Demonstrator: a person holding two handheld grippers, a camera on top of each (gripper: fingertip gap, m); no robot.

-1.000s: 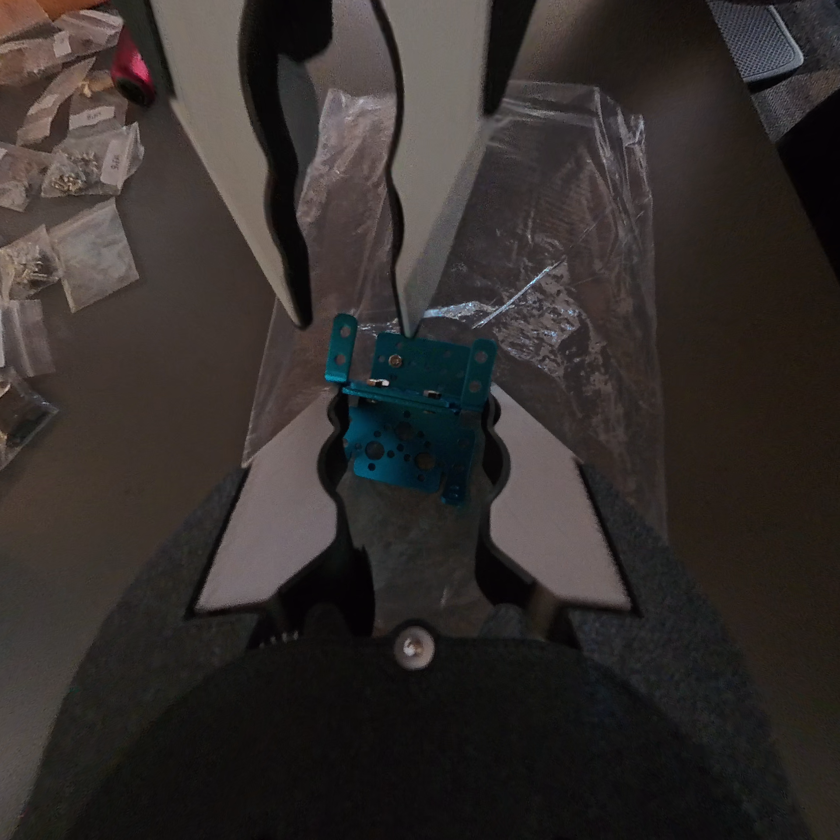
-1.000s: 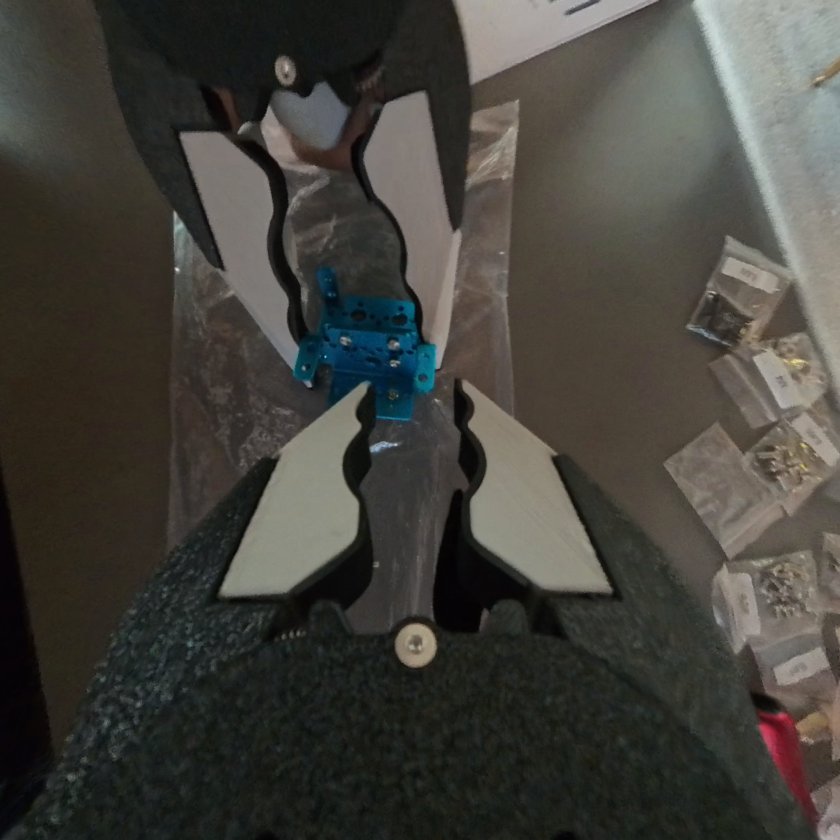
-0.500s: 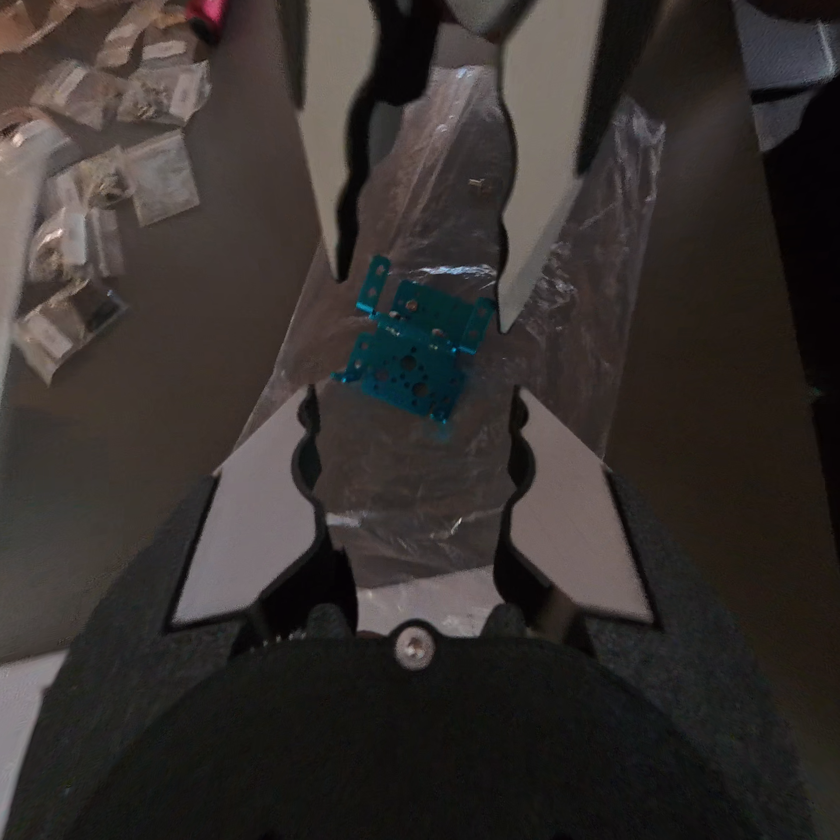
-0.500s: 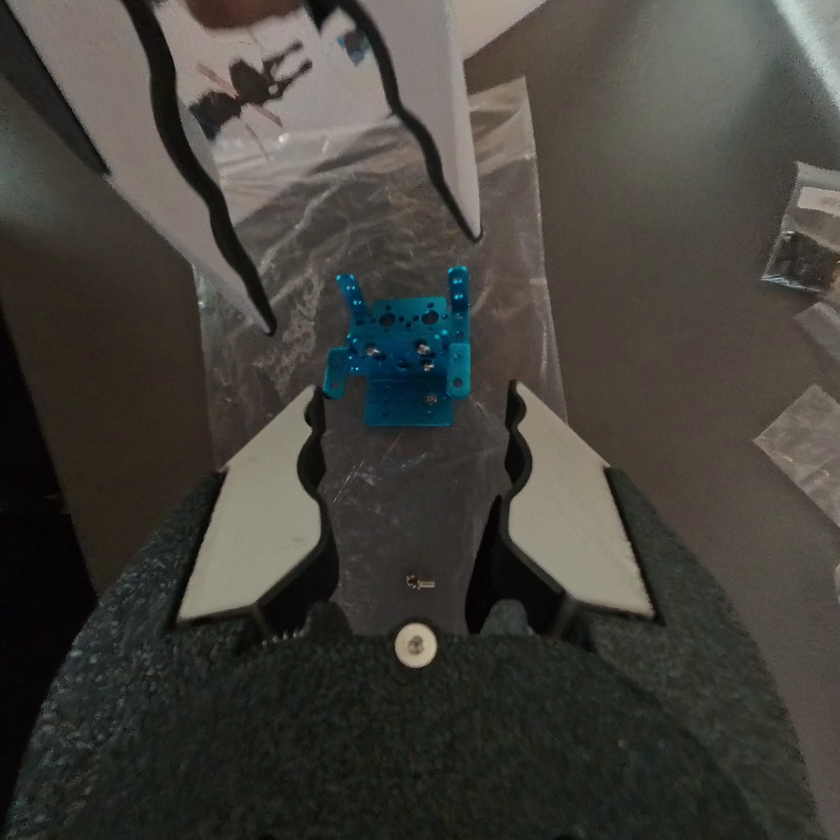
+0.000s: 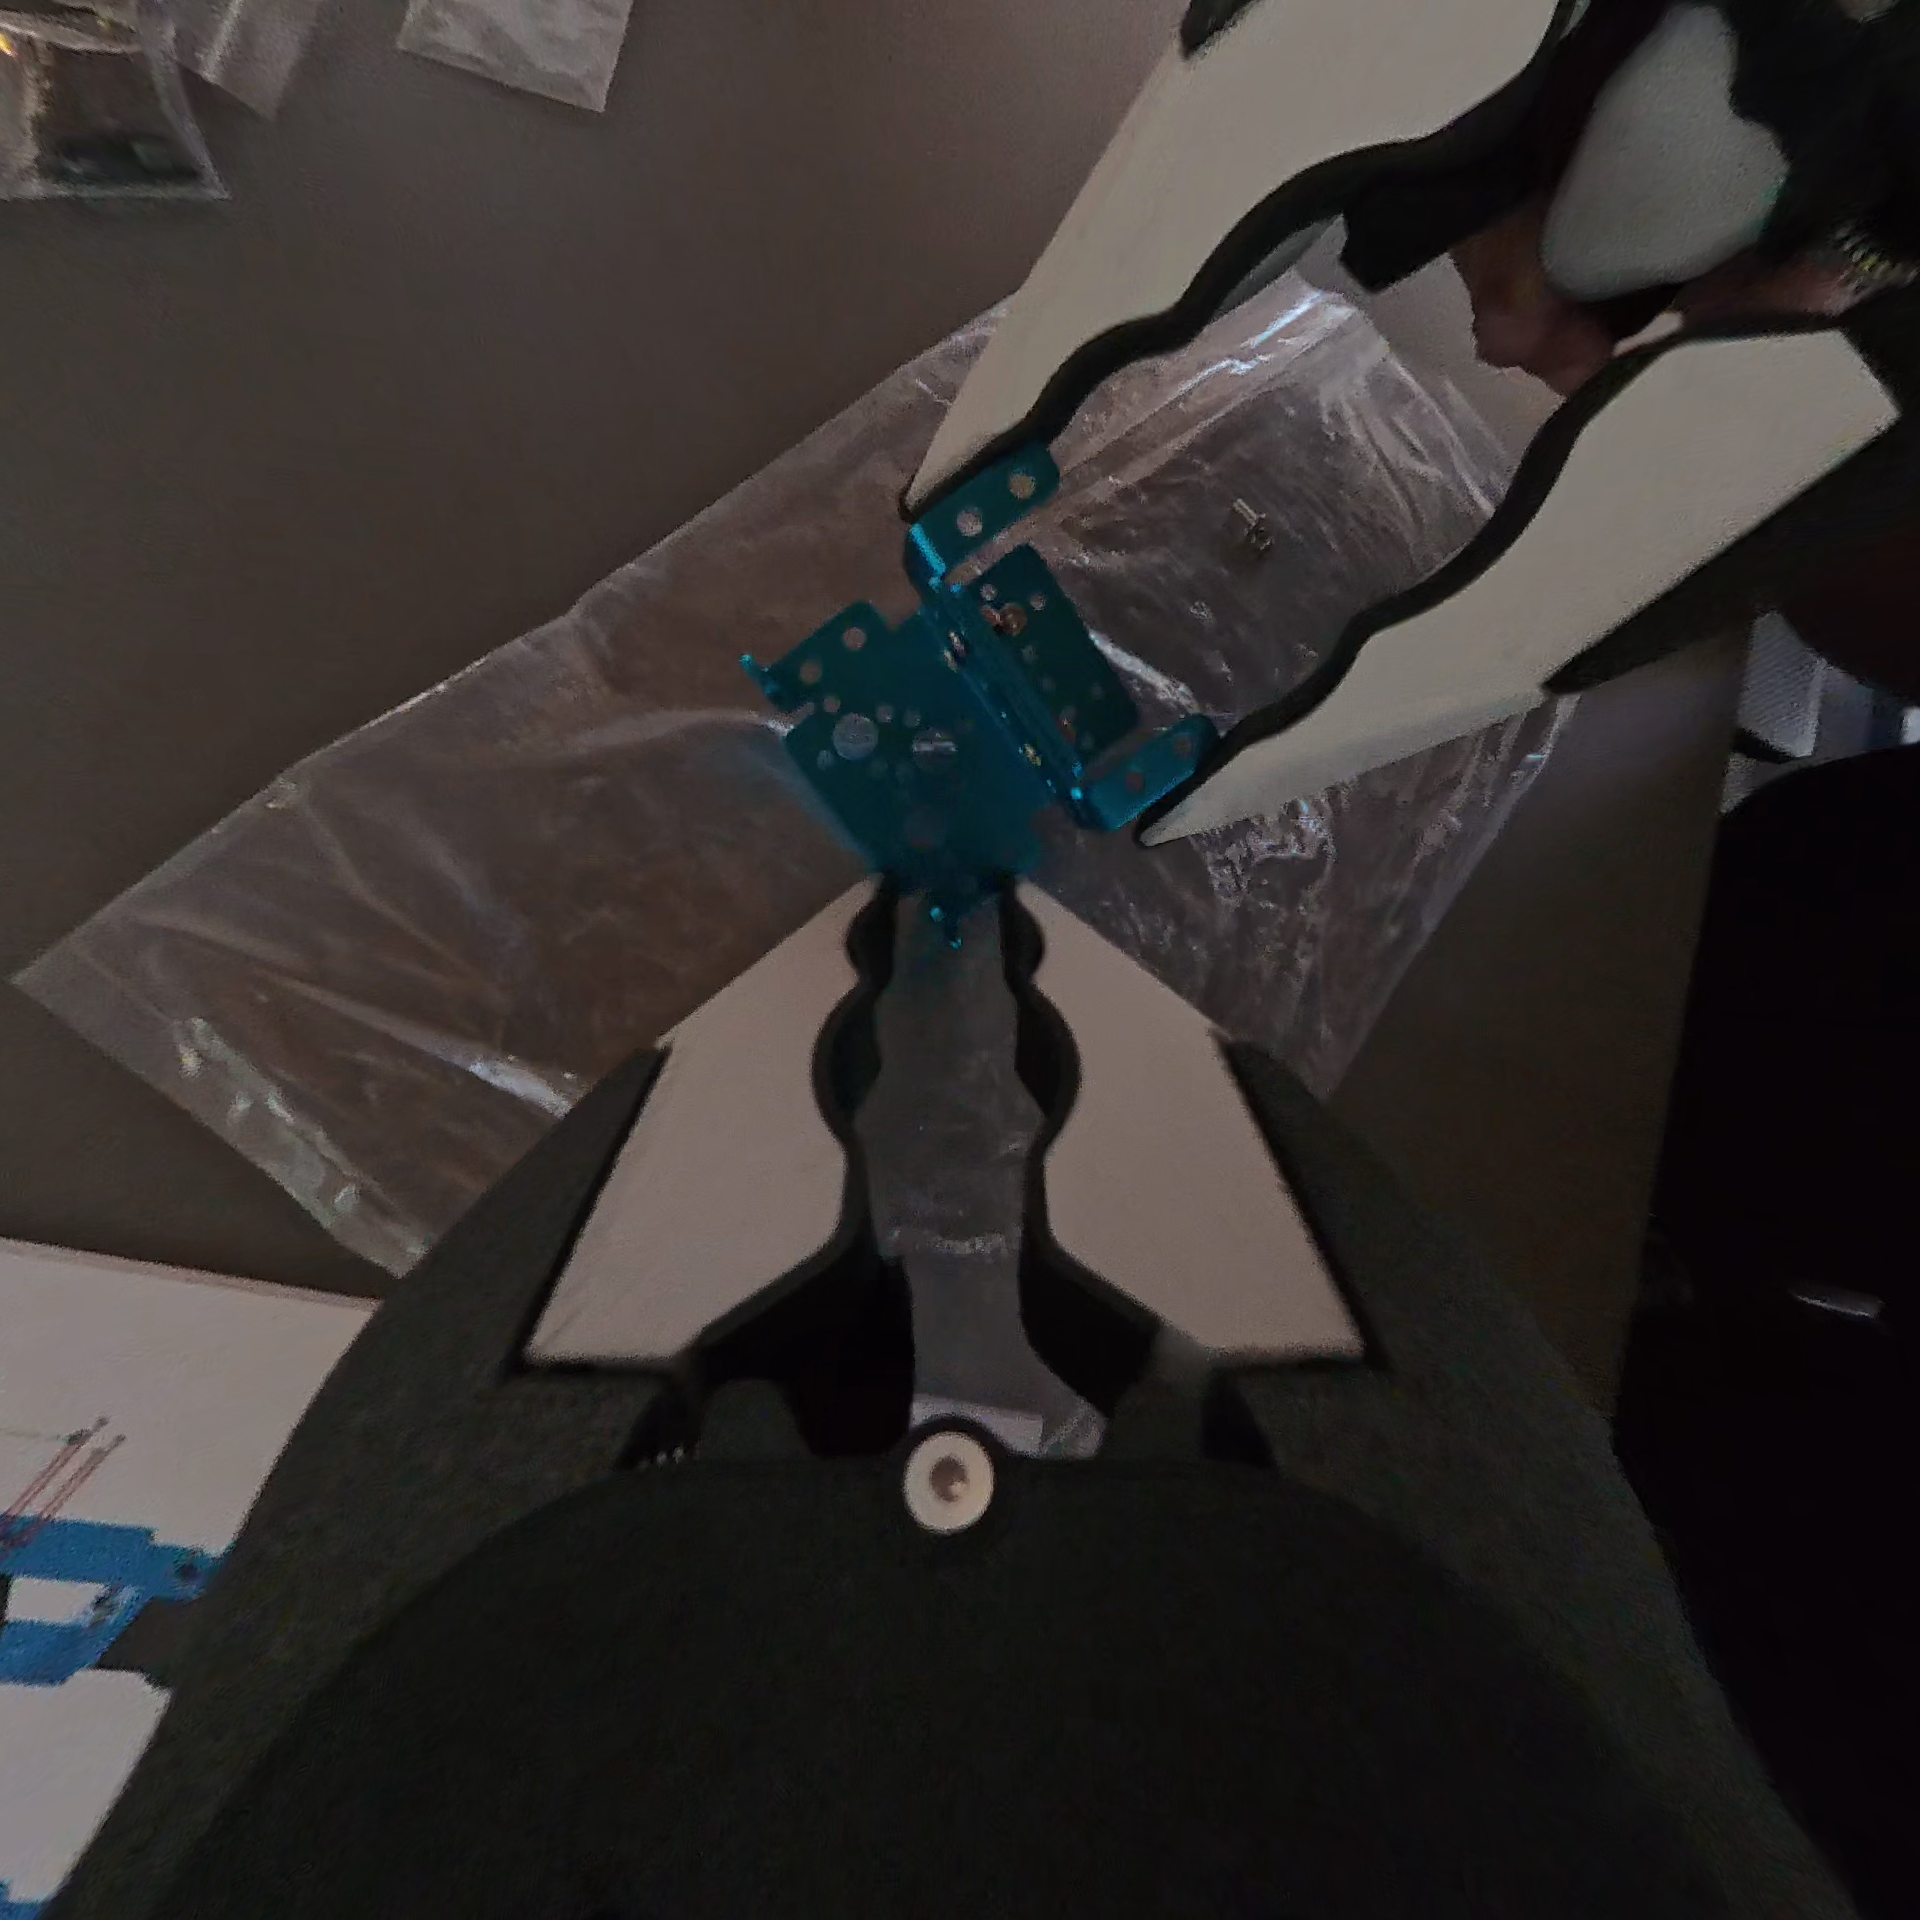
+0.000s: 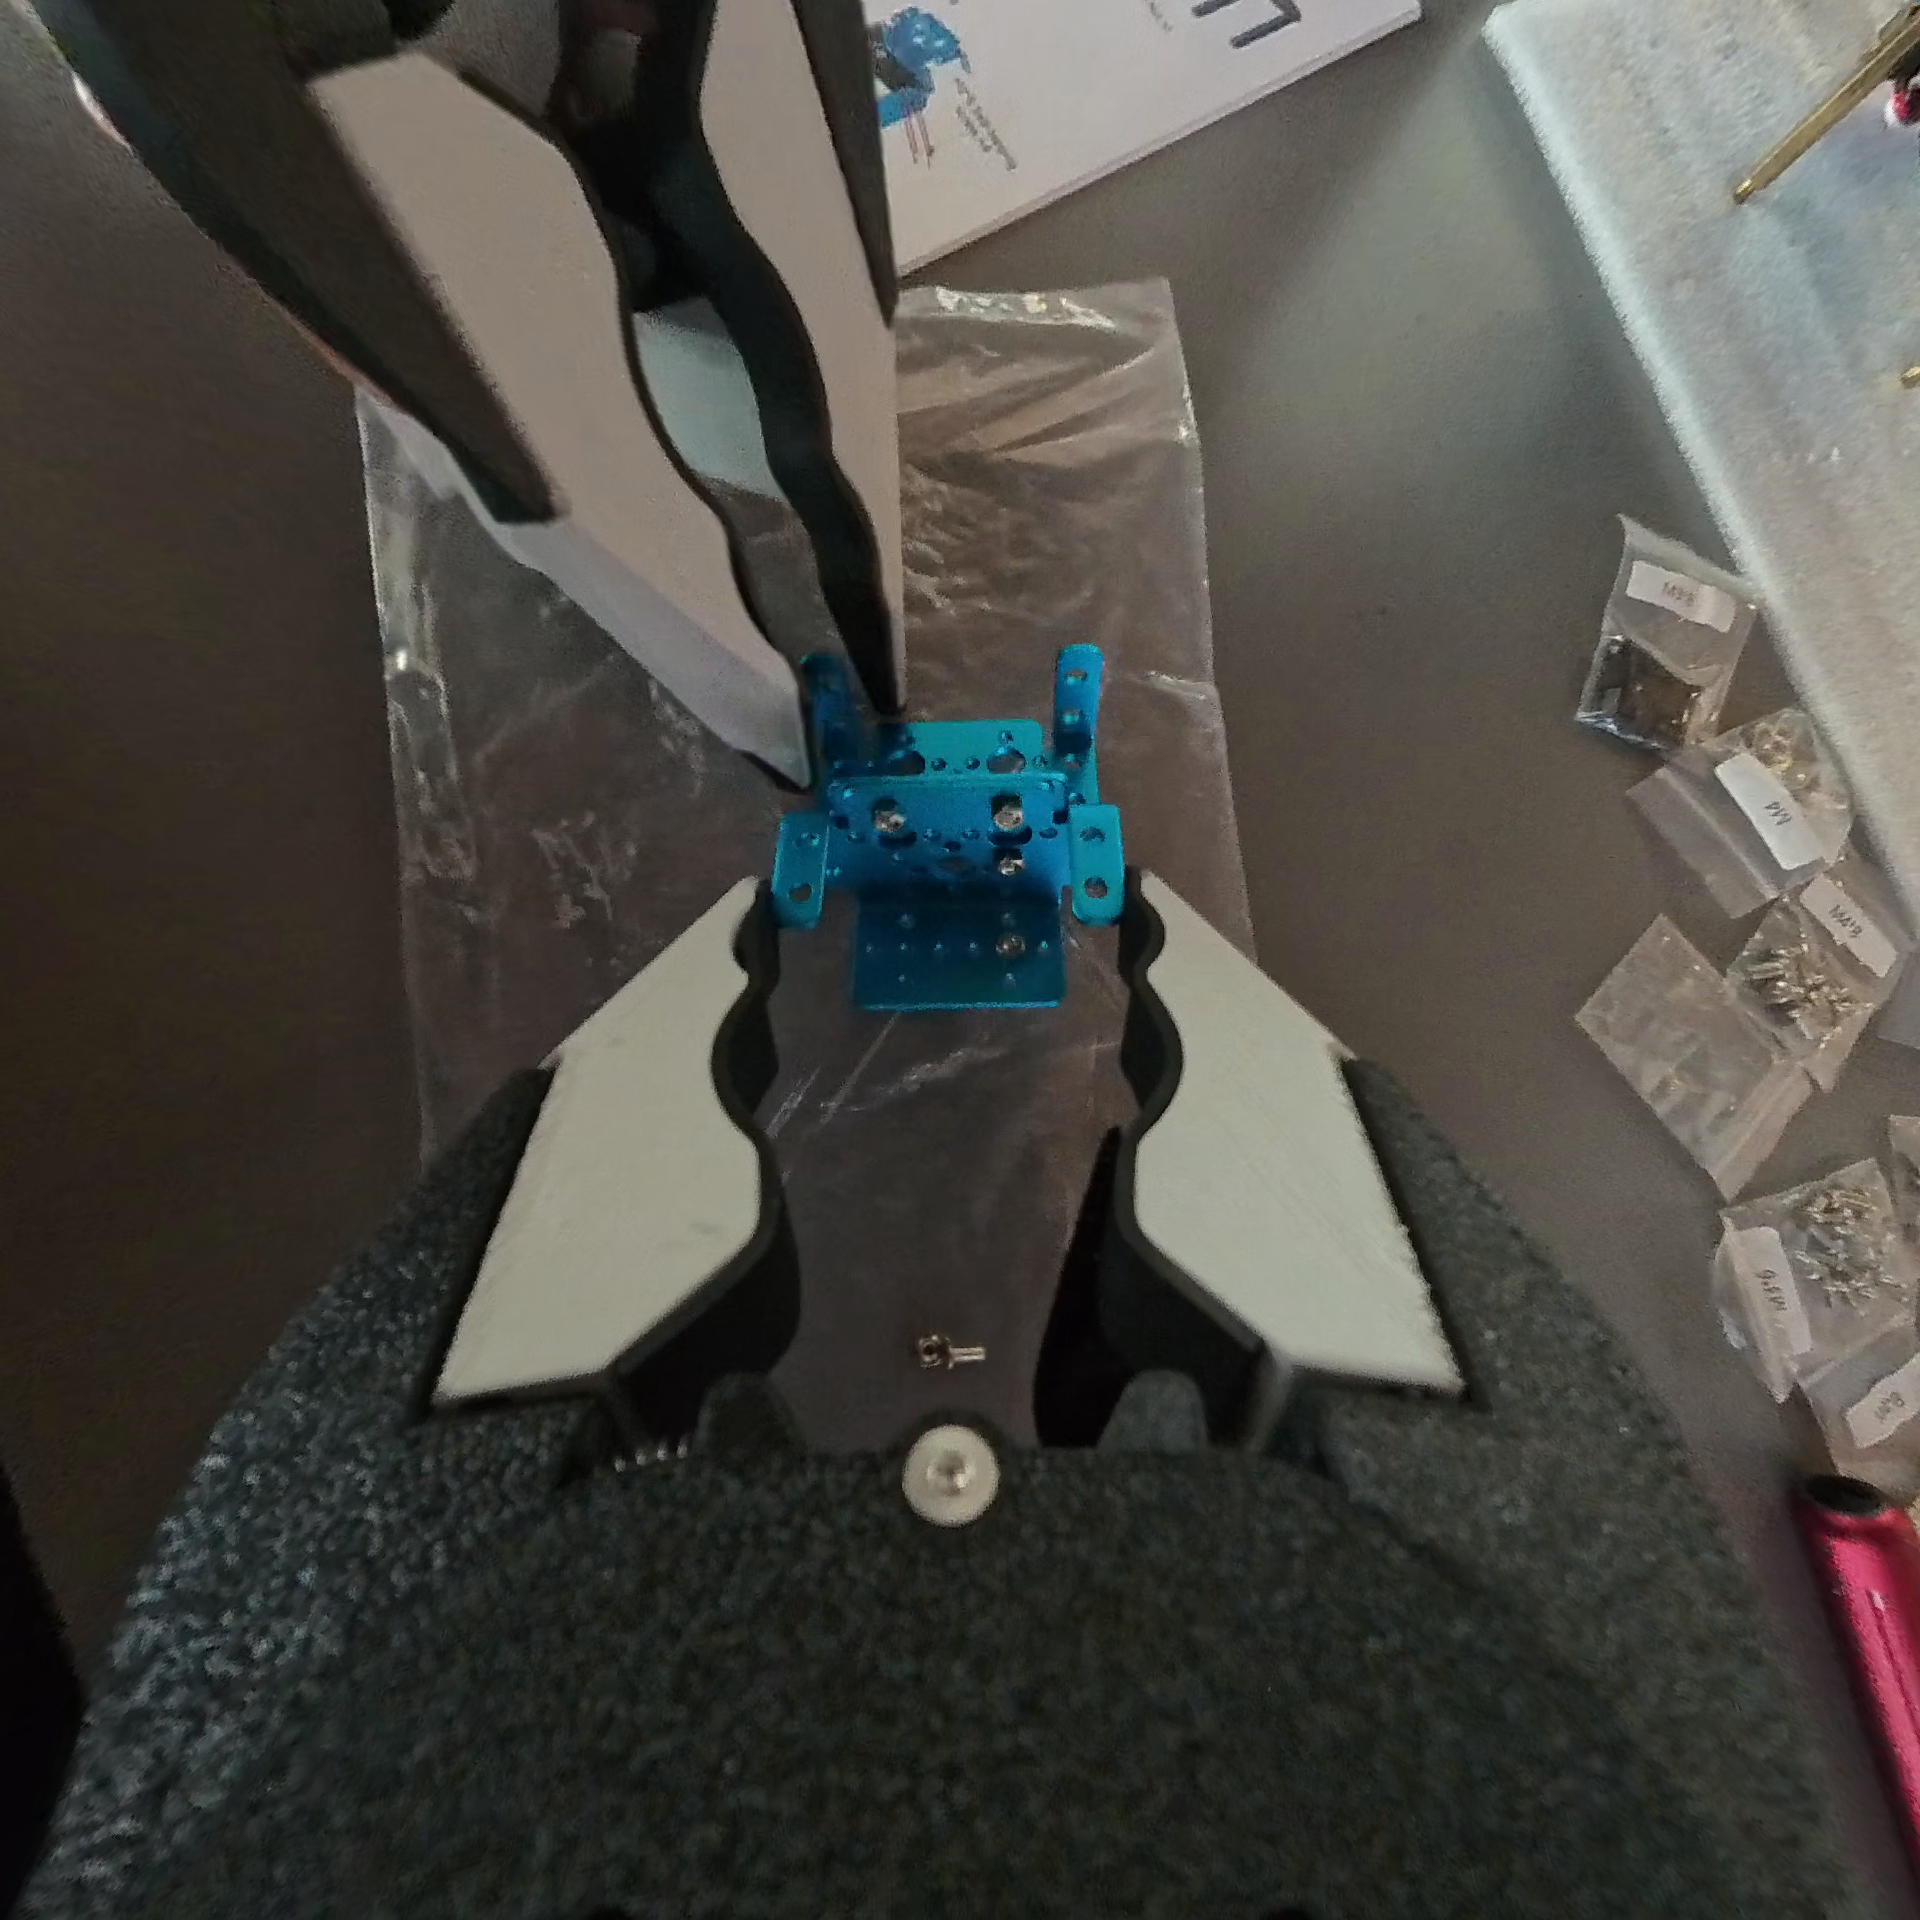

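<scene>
Two grippers meet over one blue metal bracket assembly that sits on a clear plastic bag spread flat on a dull brown table. Nearest in the right wrist view, a small loose screw lies on the bag between the bases of the right gripper fingers; those fingers stand wide apart, their tips level with the side tabs of the bracket and holding nothing, though whether they touch the tabs I cannot tell. Just past the bracket the left gripper comes in from the far side, its tips drawn close together on a corner of the blue plate; in its own view the left gripper shows a narrow gap with the corner of the bracket between the tips. To the right on the table lie many small clear packets of hardware, and a pink cylindrical object lies near the frame's lower right edge. Farther off, a white printed sheet rests on the table beyond the bag, and a pale grey padded surface runs along the right side.
</scene>
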